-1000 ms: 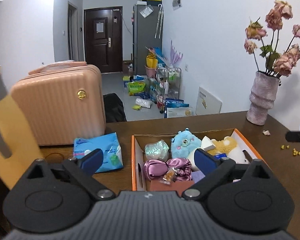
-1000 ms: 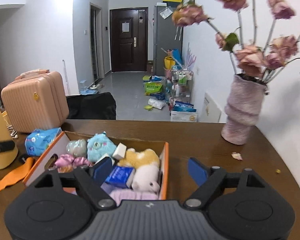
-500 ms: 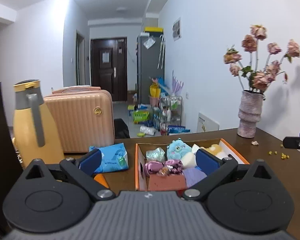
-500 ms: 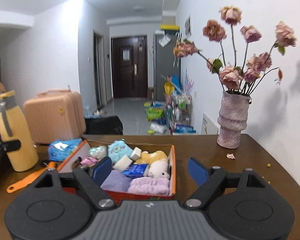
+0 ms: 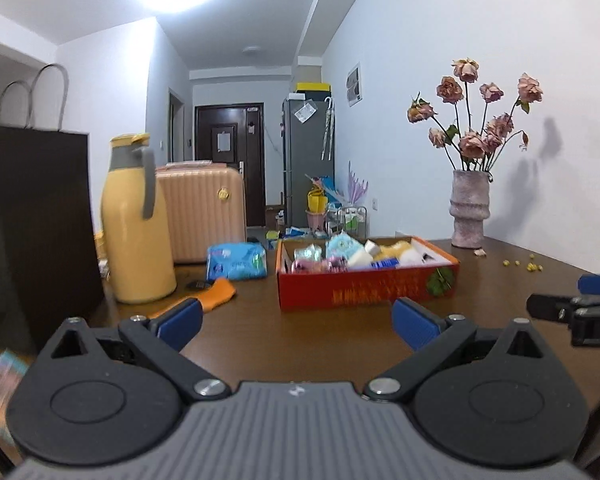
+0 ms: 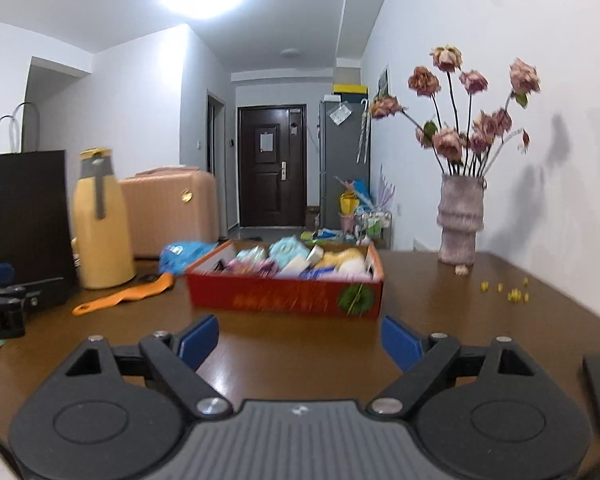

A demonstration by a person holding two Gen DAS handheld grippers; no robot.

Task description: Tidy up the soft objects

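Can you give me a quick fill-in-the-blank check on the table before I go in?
1. The soft toys sit inside the red ____.
2. The yellow jug stands to the ____ of the pink suitcase in the left wrist view.
3. The dried roses stand in a ____ near the wall.
4. Nothing is between the fingers of the left hand-held gripper or the right hand-held gripper; both are ____.

Missing words: box; left; vase; open

The left hand-held gripper (image 5: 296, 322), jaws wide and empty, faces a red box (image 5: 364, 286) of soft toys on the tabletop (image 5: 300, 344), a yellow jug (image 5: 136, 224) at left.
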